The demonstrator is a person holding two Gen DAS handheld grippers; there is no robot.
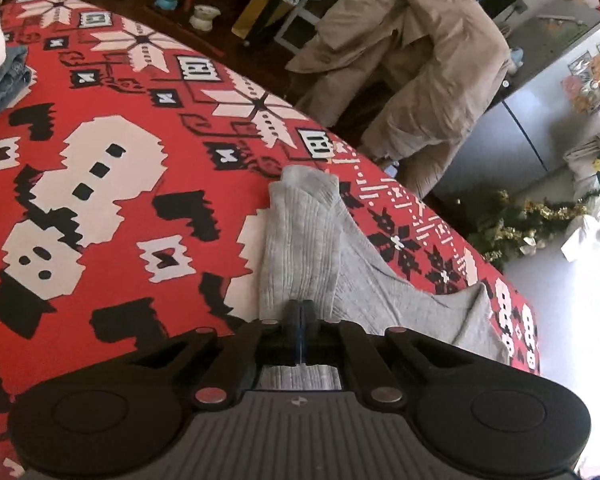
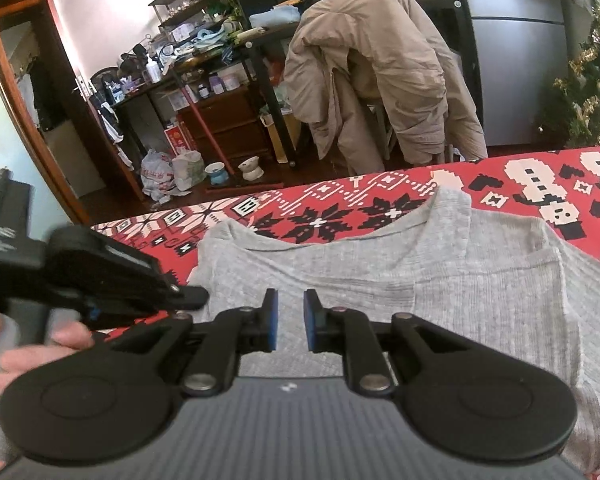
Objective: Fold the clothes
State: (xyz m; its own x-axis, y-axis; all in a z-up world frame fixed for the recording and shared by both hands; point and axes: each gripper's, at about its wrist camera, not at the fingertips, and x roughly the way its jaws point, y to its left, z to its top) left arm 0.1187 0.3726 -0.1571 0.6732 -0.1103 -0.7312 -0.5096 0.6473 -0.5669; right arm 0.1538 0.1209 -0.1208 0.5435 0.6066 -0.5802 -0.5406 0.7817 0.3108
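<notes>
Left gripper (image 1: pixel 301 312) with jaws closed on a fold of grey ribbed garment (image 1: pixel 300 240), red snowman-patterned cloth (image 1: pixel 120 168) beneath, folded blue clothing (image 1: pixel 4 84) at far edge, beige coat (image 1: pixel 412 68) draped beyond.

The grey top (image 2: pixel 440 280) is seen to be a soft ribbed knit, matt throughout. The red cover (image 1: pixel 140 208) beneath it is a smooth printed cloth with a flat finish. The left gripper (image 1: pixel 300 312) and right gripper (image 2: pixel 290 318) are made of matt black plastic, with small bare metal rivets at the joints and blue rubbery pads (image 2: pixel 311 320). The beige coat (image 2: pixel 380 80) is a creased, dull woven cloth. The fridge (image 2: pixel 516 52) is finished in smooth, faintly glossy metal.
</notes>
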